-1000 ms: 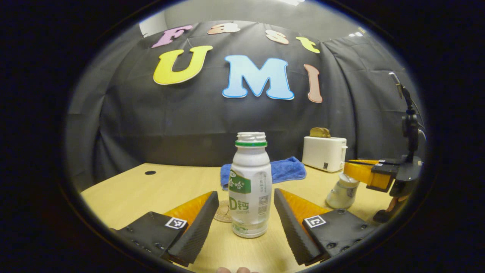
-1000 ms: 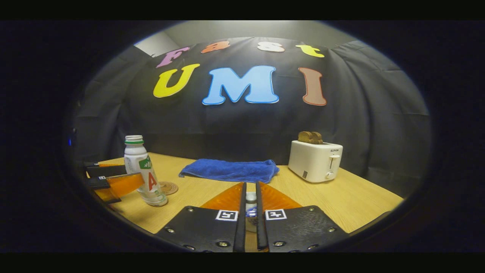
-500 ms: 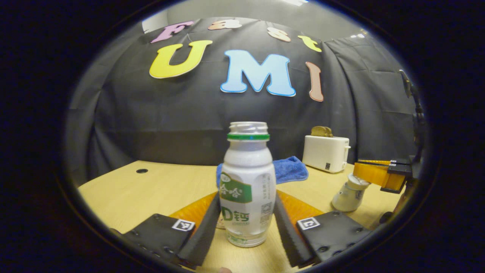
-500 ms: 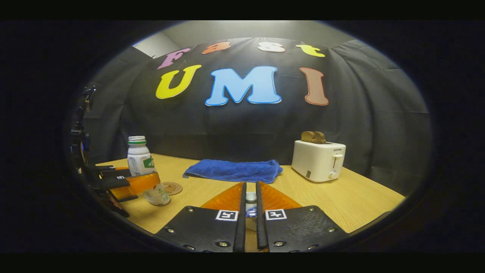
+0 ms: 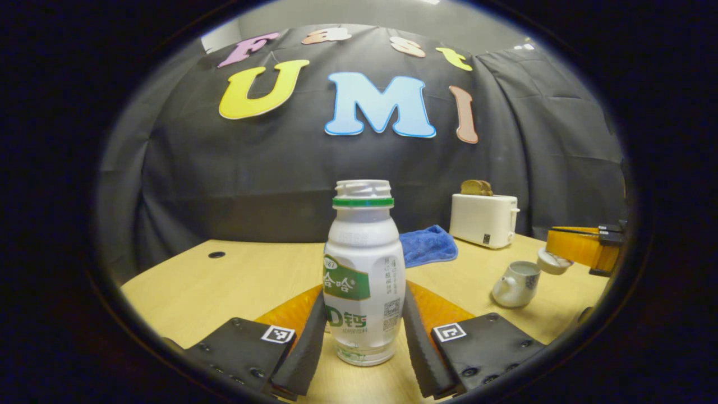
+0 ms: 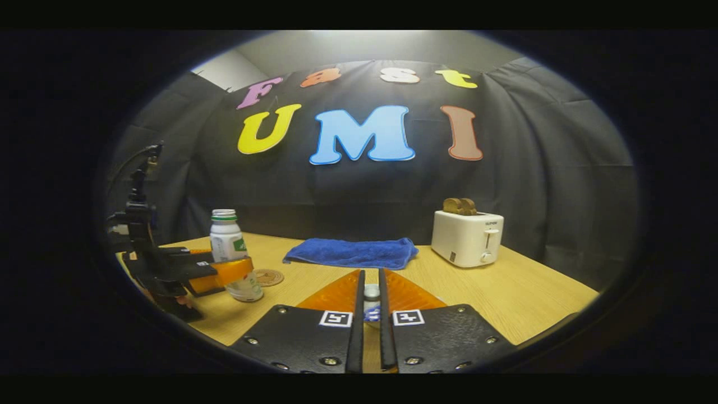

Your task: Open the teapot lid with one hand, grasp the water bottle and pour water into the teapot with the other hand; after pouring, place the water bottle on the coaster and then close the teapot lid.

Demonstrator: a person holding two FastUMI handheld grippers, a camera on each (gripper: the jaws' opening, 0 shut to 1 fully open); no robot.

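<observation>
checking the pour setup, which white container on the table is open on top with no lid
Both are: the white plastic water bottle between the left gripper fingers has no cap, and the small white ceramic teapot stands lidless.

A light wooden table (image 6: 521,292) carries a folded blue towel (image 6: 352,252) at its back edge. Right of the towel stands a white toaster (image 6: 466,238); left of it, a round coaster (image 6: 269,276), a water bottle (image 5: 363,280) and, nearer, an open teapot (image 5: 516,284).
</observation>
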